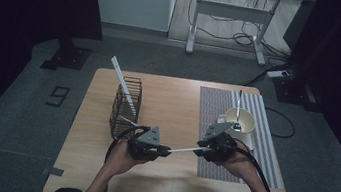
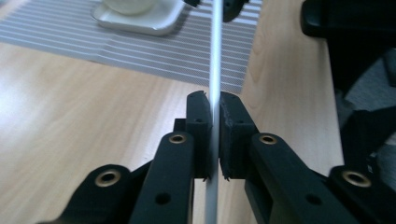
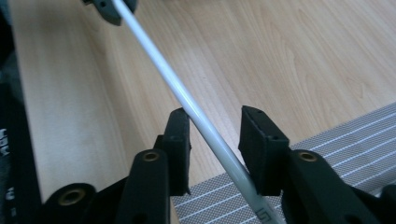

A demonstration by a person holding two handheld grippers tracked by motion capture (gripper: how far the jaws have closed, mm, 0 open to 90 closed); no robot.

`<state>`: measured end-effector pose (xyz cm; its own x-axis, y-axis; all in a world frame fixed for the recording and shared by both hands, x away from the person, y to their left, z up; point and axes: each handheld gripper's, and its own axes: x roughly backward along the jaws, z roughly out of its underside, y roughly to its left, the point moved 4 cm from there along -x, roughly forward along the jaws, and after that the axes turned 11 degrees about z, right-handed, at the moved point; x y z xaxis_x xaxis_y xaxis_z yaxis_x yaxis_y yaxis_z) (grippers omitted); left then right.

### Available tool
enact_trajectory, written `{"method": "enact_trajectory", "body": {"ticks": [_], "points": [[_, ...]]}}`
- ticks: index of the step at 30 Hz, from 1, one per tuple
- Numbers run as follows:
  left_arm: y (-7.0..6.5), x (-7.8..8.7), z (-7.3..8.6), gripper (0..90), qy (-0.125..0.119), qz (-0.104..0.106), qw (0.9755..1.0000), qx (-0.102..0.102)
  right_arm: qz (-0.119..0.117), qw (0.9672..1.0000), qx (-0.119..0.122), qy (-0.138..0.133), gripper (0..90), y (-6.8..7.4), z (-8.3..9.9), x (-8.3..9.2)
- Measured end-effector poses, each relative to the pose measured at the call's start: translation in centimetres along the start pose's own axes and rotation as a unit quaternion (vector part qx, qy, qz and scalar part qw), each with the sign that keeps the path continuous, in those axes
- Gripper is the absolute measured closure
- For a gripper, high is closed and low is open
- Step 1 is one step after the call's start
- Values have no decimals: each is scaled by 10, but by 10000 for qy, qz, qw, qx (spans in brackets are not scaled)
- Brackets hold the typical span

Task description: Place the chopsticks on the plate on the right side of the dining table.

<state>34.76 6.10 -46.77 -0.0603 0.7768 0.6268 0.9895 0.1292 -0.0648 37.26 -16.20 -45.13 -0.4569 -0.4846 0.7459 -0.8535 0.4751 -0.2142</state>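
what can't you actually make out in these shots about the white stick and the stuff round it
- Far end of the thin white stick: cut off by the bottom edge of the right gripper view.
- Whether the right gripper pads press the stick: a gap shows at one pad, the other side is unclear.
- Contents of the cream bowl: too small and dim in the high view.
- Black wire basket bottom: hidden by its mesh in the high view.

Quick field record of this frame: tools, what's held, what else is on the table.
left tool: shut on white stick
right tool: jaws apart, stick between them, no clamp yet
stick: spans both tools above the table
wire basket: table left, another white stick leaning in it
cup: on striped mat, utensil inside
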Motion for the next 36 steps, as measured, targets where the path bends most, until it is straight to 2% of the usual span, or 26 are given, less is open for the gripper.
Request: {"method": "enact_trajectory", "body": {"ticks": [4,7,14,16,19,22,26,36], "points": [[1,1,-1,790,-29,-91,10000,17,-215,9998,-6,3,682,-1,0,4],[2,1,1,760,-37,-189,9998,62,-269,9996,20,62,702,0,1,6],[7,5,4,613,-229,-407,9985,276,-470,9986,184,139,763,4,4,7],[7,7,4,576,-307,-432,9980,333,-488,9983,243,182,774,5,5,7],[8,10,3,515,-350,-618,9968,355,-512,9977,376,241,806,6,6,6],[7,12,2,497,-443,-647,9961,395,-562,9974,380,228,814,8,7,7],[7,13,1,431,-468,-747,9953,409,-623,9970,422,193,827,10,6,9],[7,16,-1,359,-601,-794,9937,509,-610,9968,472,211,834,9,11,17]]}}
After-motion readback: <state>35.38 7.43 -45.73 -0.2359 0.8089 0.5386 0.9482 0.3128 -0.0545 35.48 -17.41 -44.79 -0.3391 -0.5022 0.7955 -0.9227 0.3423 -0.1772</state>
